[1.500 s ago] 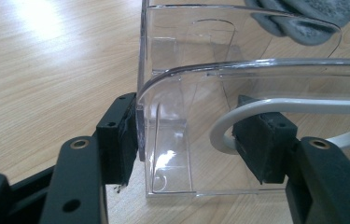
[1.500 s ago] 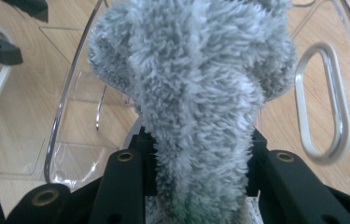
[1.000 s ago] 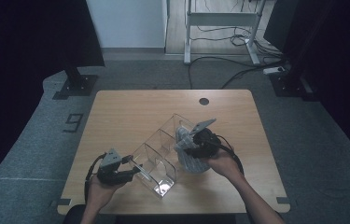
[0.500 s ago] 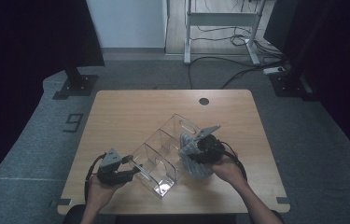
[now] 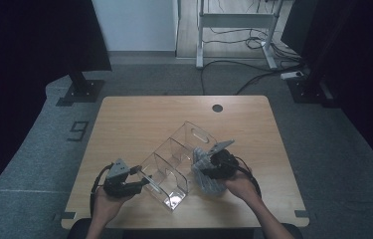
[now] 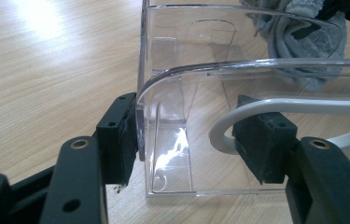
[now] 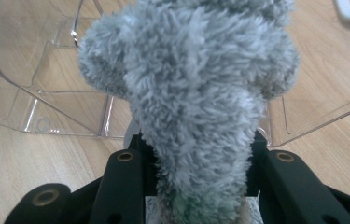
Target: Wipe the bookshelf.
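My left gripper clamps the clear organizer's wall near the table's front edge, my right gripper grips a fluffy grey cloth; hard wiping could tip the organizer.

Left gripper: black jaws, brass-ringed screw holes; grey three-cornered plate, black cable
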Demonstrator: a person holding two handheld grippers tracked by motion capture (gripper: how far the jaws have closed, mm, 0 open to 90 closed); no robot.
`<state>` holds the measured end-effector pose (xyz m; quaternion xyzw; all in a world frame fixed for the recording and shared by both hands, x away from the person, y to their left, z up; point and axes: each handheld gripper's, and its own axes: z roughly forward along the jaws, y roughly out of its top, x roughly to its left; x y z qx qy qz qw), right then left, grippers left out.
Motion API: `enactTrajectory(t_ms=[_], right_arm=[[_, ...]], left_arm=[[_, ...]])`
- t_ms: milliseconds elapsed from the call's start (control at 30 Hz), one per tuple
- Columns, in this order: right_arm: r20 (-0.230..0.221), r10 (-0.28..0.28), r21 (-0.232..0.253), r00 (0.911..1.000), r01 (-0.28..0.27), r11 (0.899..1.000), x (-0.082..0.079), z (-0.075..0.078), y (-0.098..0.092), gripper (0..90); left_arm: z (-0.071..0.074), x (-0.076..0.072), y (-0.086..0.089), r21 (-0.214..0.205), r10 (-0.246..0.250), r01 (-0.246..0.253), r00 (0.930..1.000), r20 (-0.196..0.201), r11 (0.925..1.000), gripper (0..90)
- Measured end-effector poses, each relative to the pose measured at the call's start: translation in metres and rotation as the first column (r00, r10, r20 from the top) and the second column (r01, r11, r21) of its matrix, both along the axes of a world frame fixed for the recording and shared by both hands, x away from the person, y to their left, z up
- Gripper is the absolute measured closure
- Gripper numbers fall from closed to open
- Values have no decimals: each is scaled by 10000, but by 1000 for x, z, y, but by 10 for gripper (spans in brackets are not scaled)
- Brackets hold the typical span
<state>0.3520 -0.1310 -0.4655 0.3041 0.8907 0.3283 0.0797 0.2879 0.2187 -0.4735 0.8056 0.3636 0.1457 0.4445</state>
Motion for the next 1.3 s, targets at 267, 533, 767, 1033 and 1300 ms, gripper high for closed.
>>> enactTrajectory(t_ms=[267,533,767,1033,1300], right_arm=[[-91,-103,-173,9999,102,9998,0,-14,1,626],[-226,-141,-627,9996,126,9979,1,-34,2,626],[-382,-181,-790,9991,151,9968,2,-48,4,627],[-414,-275,-697,9988,246,9973,1,-49,4,625],[-378,-210,-404,9991,195,9990,-7,-41,-5,627]], left_arm=[[0,0,0,-1,-1,1,10000,3,10000,419],[0,0,0,-3,-1,1,10000,6,10000,418],[0,0,0,-8,2,-2,10000,21,10000,418],[0,0,0,32,-60,60,9999,112,10000,415],[-1,1,0,-10,-248,248,9995,185,9997,326]])
